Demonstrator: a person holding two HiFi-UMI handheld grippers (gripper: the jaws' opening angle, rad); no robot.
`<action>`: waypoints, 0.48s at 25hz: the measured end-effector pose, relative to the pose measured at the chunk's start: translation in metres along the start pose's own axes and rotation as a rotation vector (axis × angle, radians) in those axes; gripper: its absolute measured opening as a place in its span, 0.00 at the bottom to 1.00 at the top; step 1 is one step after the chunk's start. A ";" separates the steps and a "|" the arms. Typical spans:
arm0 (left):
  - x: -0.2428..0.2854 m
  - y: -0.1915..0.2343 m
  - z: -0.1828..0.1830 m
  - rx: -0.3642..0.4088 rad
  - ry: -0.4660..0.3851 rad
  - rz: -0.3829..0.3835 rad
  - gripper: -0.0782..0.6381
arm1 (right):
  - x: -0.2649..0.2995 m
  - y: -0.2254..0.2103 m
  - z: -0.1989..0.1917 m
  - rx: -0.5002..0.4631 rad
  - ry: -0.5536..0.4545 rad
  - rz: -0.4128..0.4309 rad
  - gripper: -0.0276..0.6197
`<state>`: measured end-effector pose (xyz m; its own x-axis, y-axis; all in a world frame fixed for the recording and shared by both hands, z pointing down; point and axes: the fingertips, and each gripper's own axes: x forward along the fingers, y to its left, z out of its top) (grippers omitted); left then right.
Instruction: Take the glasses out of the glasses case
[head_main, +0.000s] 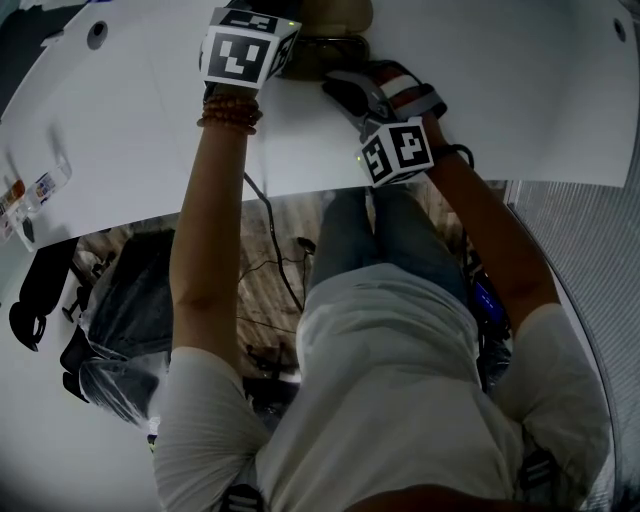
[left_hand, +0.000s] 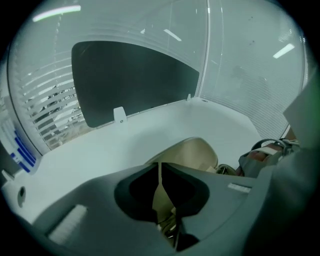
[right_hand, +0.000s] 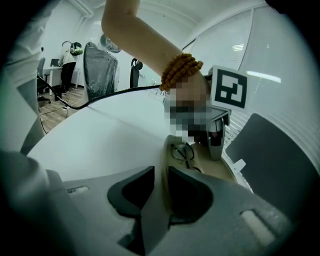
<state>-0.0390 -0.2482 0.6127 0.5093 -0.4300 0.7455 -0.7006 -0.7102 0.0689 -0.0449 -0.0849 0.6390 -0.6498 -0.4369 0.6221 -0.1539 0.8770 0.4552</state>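
**Both grippers on the open case, glasses inside**

The person sat at the white table (head_main: 520, 100) with both arms reaching towards its far edge. The tan glasses case (right_hand: 216, 171) lay open on the tabletop between the two grippers, close to that edge.

Left gripper (left_hand: 160, 174): jaws nearly together, pinched on a thin tan edge of the case seen end-on between the pads. The rounded body of the case showed just beyond the jaw tips. In the right gripper view this gripper stood at the case's far end, with its marker cube (right_hand: 230, 89) above it. A bead bracelet (right_hand: 181, 70) was on that wrist.

Right gripper (right_hand: 161, 184): jaws narrow, closed on the near rim of the case, the tan wall filling the gap between the pads.

The glasses (right_hand: 183, 151) lay folded inside the case, against its near wall and just beyond the right jaw tips. Neither gripper touched them.

A dark panel (left_hand: 135, 75) stood upright behind the table's far edge.
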 end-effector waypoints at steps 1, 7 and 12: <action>0.001 0.001 -0.002 0.014 0.015 -0.001 0.14 | 0.000 0.000 0.000 -0.001 0.000 -0.002 0.17; -0.004 -0.010 -0.004 0.182 0.079 -0.048 0.17 | 0.001 -0.001 0.000 0.003 0.004 -0.009 0.17; -0.019 -0.036 -0.009 0.363 0.113 -0.101 0.25 | 0.001 -0.001 -0.002 0.001 0.008 -0.003 0.17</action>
<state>-0.0277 -0.2094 0.6023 0.4940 -0.2986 0.8166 -0.4170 -0.9055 -0.0788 -0.0446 -0.0863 0.6407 -0.6434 -0.4409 0.6258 -0.1561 0.8759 0.4566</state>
